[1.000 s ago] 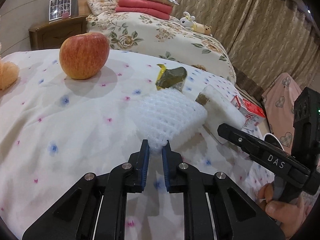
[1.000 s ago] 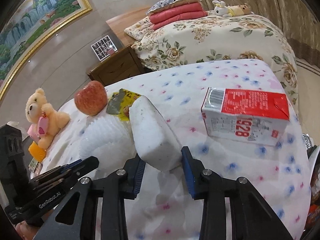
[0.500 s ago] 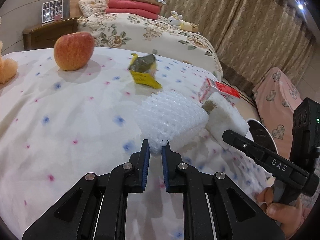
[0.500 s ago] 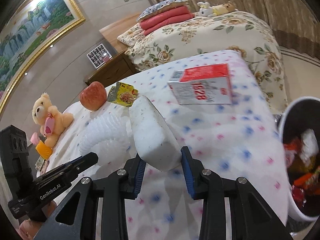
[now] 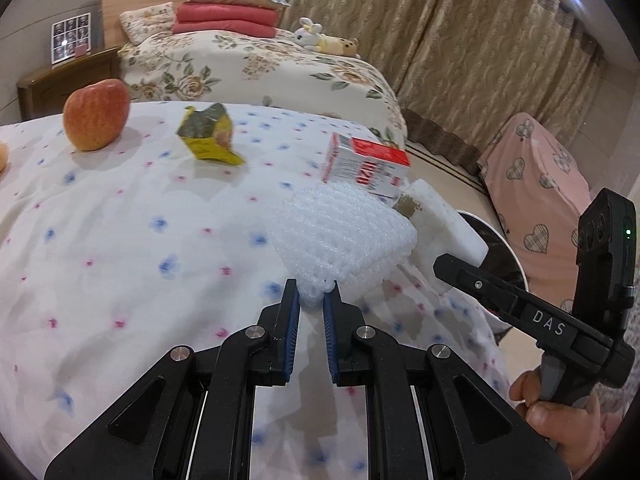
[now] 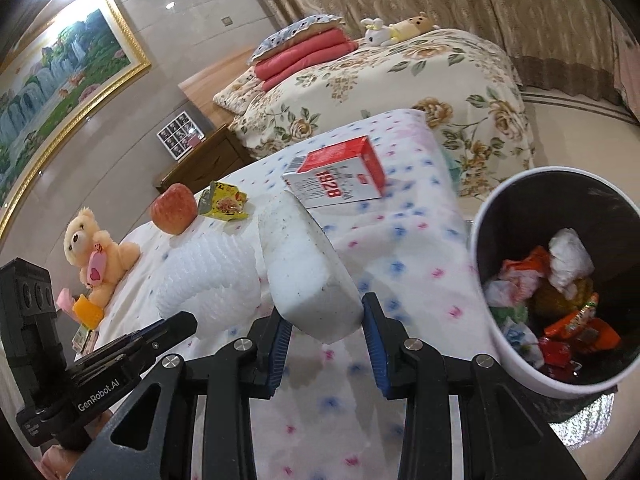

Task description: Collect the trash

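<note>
1. Left gripper (image 5: 311, 304) is pinching a corner of the white foam net (image 5: 344, 240); the net is hanging forward off the pads, clear of the bedspread (image 5: 120, 248). A corner grip is likely enough, since the net looks light and soft.
2. Right gripper (image 6: 325, 332) is clamping the white foam block (image 6: 304, 272) across its narrow end, the block sticking out forward and upward.
3. Both pieces are being carried side by side near the bed edge; the bin (image 6: 492, 320) is standing just beside the bed on the right, already holding wrappers and crumpled paper. Judgement: the block is closer to the drop, the net is next.
4. Trash lying on the bedspread: milk carton (image 6: 340, 180) on its side and yellow snack wrapper (image 6: 226, 200). Not trash, likely: apple (image 6: 174, 214), teddy bear (image 6: 94, 256).
5. Obstruction: none between block and bin mouth. Risk, my judgement: the two grippers are crowding each other near the rim.
</note>
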